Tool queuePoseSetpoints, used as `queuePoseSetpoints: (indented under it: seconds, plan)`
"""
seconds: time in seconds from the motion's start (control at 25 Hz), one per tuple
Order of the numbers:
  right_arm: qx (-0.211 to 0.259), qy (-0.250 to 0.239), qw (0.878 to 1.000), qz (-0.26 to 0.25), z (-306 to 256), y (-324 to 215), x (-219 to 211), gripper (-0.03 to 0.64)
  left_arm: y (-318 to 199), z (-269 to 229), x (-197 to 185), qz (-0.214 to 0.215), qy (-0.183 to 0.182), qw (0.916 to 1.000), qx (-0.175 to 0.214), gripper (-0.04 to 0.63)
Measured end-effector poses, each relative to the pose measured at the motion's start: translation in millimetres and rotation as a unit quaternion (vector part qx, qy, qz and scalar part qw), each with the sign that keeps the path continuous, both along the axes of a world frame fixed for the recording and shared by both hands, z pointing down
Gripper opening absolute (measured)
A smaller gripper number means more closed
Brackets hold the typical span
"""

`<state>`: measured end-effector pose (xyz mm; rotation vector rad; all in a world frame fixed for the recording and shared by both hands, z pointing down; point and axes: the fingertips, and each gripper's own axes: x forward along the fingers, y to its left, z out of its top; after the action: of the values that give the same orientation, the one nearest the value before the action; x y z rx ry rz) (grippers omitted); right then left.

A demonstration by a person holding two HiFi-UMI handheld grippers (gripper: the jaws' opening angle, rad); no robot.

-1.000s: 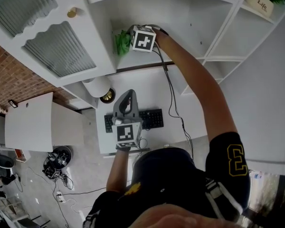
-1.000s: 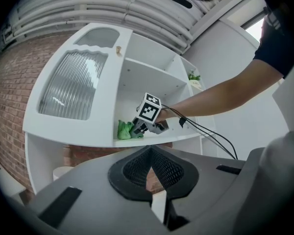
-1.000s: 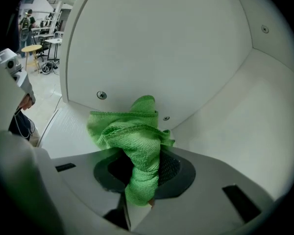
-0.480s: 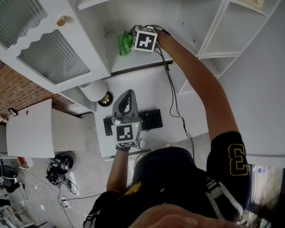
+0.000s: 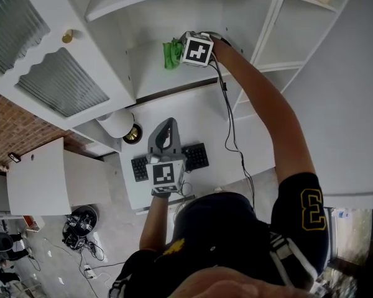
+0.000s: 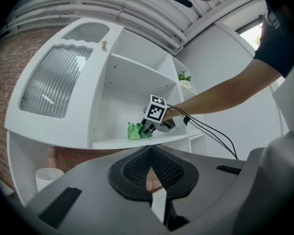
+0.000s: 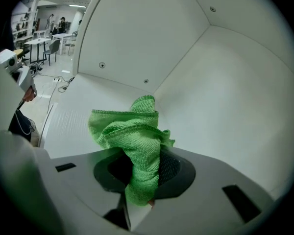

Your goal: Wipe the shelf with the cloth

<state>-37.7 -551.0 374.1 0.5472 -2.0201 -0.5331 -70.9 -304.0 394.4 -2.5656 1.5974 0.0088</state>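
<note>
The right claw is clamping the bunched green cloth against the shelf. Pressing it flatter and sweeping in overlapping strokes is looking wisest. The left claw is hanging empty, jaws together.

Right arm: stretched far out toward 12 o'clock, forearm bare, elbow nearly straight.
Right gripper: at the end of that reach, nose toward 9 o'clock; my jaws are clamped on the cloth, which bunches out ahead of them.
Left arm: close in front of my body.
Left gripper: held low, nose toward 12 o'clock; jaws together, nothing between them.
</note>
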Motion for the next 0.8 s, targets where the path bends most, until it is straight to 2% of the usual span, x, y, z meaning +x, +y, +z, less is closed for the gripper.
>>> queuePoseSetpoints:
  seconds: [0.08,0.2,0.32,0.48,0.56,0.68,0.8]
  plan:
    - [0.014,0.006,1.0,0.013,-5.1,-3.8,10.0,0.081,-0.3,0.0,4.0,0.006,0.0,1.0,0.0,0.018]
    - [0.006,0.009,0.999,0.039,-2.0,-5.6,27.2,0.081,0.1,0.3,11.5,0.017,0.001,0.9999,0.0,0.018]
    - [0.018,0.017,0.998,0.056,-5.8,-9.6,45.1,0.081,0.3,1.1,18.0,0.026,0.002,0.9997,0.0,0.018]
    - [-0.015,0.013,0.995,0.093,4.7,-5.5,69.4,0.081,-0.1,1.9,24.4,0.037,0.002,0.9993,-0.001,0.018]
    - [-0.003,0.016,0.993,0.113,0.1,-10.2,81.4,0.081,-0.4,1.8,28.2,0.042,0.002,0.9991,0.0,0.018]
    - [0.016,0.032,0.987,0.155,-5.4,-17.9,98.7,0.081,-0.3,1.4,33.8,0.05,0.003,0.9987,0.001,0.018]
    - [-0.011,0.051,0.975,0.214,4.0,-14.3,118.9,0.081,1.2,1.5,37.5,0.056,0.002,0.9984,0.001,0.018]
